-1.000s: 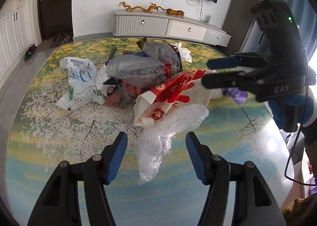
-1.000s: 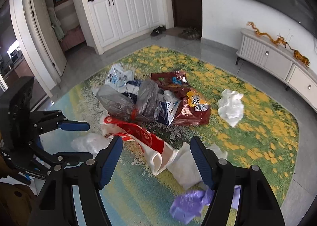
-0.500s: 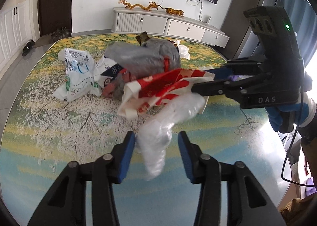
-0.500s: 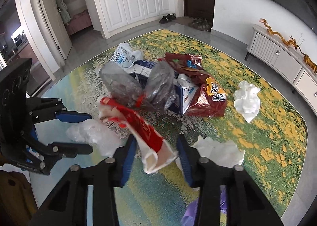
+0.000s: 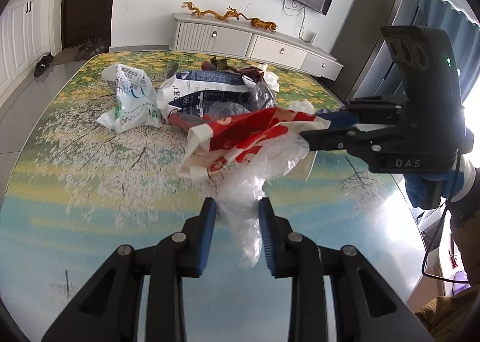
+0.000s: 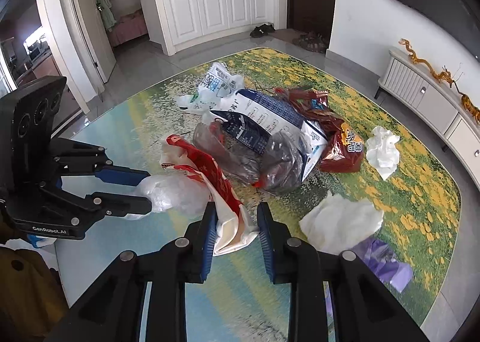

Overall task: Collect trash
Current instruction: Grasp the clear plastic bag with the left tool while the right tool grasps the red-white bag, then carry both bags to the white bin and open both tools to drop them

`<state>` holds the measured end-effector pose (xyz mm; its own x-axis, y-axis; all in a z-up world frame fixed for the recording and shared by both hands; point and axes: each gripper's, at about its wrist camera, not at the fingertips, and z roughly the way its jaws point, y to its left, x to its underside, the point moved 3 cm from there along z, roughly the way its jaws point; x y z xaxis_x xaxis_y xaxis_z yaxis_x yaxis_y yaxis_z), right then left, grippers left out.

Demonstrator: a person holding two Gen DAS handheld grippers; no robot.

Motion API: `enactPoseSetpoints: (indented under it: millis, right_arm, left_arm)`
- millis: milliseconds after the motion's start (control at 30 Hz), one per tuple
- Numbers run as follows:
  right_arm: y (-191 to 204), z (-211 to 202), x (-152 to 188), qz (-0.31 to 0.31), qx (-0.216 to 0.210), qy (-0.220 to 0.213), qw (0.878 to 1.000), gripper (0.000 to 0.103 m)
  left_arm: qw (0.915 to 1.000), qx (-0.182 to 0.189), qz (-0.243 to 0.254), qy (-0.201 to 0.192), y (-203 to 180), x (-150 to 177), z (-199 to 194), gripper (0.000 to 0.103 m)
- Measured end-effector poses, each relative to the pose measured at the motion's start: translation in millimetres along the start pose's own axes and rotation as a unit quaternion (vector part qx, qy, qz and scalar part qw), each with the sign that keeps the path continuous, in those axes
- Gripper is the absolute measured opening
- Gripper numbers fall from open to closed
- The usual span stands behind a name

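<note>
My left claw (image 5: 237,231) is pinched nearly closed on a clear plastic bag (image 5: 255,180), its blue pads pressing the crumpled film from both sides, with the loose end of the bag hanging down between the fingers. My right claw (image 6: 235,232) is likewise narrowed on the white end of a red-and-white plastic bag (image 6: 210,180), which stretches away from the pads toward the heap. In the left wrist view the right claw (image 5: 315,124) reaches in from the right, holding that red-and-white bag (image 5: 249,135) lifted above the desk (image 5: 90,192), and the clear bag touches its underside. In the right wrist view the left claw (image 6: 144,190) comes in from the left, with the clear bag (image 6: 177,192) bunched at its tips, just beside the red-and-white one.

The rest of the trash lies on the desk, whose top carries a green, yellow and blue landscape print. Behind the held bags sits a heap: a navy-and-white printed bag (image 6: 264,123), a grey translucent bag (image 6: 264,162) in front of it, a dark red snack wrapper (image 6: 339,144) at its right, and a white bag with green print (image 6: 216,87) at the far side. Near the right claw lie a crumpled white tissue (image 6: 384,150), a flat white bag (image 6: 342,219) and a purple bag (image 6: 387,264).
</note>
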<state>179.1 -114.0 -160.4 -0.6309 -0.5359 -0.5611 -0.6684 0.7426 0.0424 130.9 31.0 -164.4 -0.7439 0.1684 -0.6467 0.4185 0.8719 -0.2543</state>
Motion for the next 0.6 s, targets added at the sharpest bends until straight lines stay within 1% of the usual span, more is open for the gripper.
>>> enactPoseSetpoints:
  millis: [300, 600]
  right_arm:
    - [19.2, -33.3, -2.8, 0.006, 0.025, -0.036, 0.999, 0.025]
    - [31.2, -81.6, -7.1, 0.021, 0.053, -0.087, 0.995, 0.025]
  left_arm:
    - [0.9997, -0.002, -0.001, -0.024, -1.6, 9.4, -31.1, 0.026]
    - [0.9978, -0.019, -0.003, -0.063, -2.1, 13.1, -74.4, 0.026]
